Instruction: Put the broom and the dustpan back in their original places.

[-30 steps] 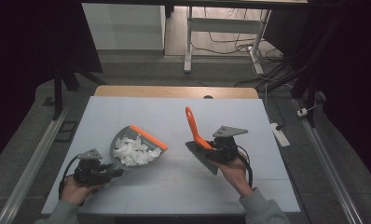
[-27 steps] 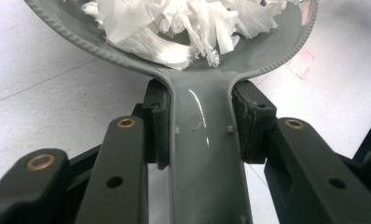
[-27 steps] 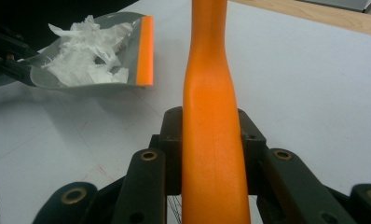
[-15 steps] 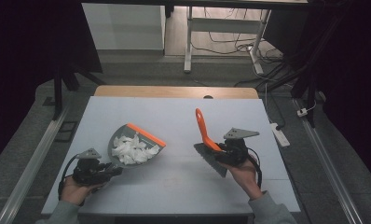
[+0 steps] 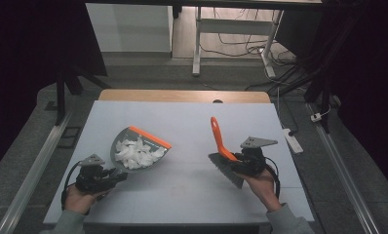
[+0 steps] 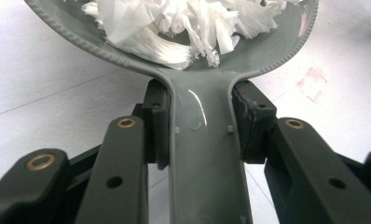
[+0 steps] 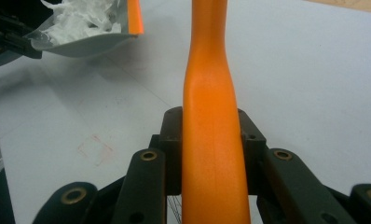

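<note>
Gripping dustpan [image 5: 141,148] w/ paper scraps [image 5: 138,152], brush [image 5: 221,146]

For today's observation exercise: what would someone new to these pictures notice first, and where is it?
The orange brush stands out first, at the table's right, its handle clamped in the right gripper. Next comes the grey dustpan at the left, heaped with white paper scraps and edged in orange, its handle clamped between the left gripper's jaws.
</note>
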A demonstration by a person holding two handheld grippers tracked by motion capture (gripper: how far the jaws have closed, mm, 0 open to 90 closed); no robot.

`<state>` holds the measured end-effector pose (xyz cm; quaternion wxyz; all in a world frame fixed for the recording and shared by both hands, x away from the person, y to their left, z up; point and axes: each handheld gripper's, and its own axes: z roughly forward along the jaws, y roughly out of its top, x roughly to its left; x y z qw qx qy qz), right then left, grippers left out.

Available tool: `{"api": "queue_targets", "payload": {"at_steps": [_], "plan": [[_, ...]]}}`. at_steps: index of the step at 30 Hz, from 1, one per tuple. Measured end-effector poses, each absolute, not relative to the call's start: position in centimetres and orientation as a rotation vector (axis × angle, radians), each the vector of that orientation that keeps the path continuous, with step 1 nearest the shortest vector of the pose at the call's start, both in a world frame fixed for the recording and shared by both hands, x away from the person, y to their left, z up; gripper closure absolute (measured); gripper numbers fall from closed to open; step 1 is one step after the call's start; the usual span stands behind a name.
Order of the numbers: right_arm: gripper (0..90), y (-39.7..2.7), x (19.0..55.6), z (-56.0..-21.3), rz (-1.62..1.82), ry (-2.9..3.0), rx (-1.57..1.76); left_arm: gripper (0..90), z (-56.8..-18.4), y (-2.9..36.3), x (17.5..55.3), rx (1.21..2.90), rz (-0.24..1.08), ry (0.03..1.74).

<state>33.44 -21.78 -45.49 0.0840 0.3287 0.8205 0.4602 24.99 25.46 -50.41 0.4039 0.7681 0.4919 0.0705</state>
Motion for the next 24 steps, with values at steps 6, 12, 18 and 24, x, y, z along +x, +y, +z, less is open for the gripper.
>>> {"api": "queue_targets", "payload": {"at_steps": [6, 12, 18, 24], "plan": [[70.5, -22.2, 33.5, -45.7, 1.366, 2.456, 0.993, 61.2, -50.4, 25.8, 25.0, 1.904, 0.209, 1.285], [70.5, -22.5, 33.5, -45.6, 1.375, 2.473, 1.010, 61.2, -50.5, 25.7, 25.0, 1.864, 0.237, 1.351], [70.5, -22.9, 33.4, -45.6, 1.402, 2.491, 1.061, 61.2, -50.9, 25.5, 25.1, 1.841, 0.255, 1.416], [70.5, -23.2, 33.4, -46.1, 1.393, 2.528, 1.114, 61.2, -51.2, 25.1, 25.3, 1.809, 0.273, 1.478]]}}
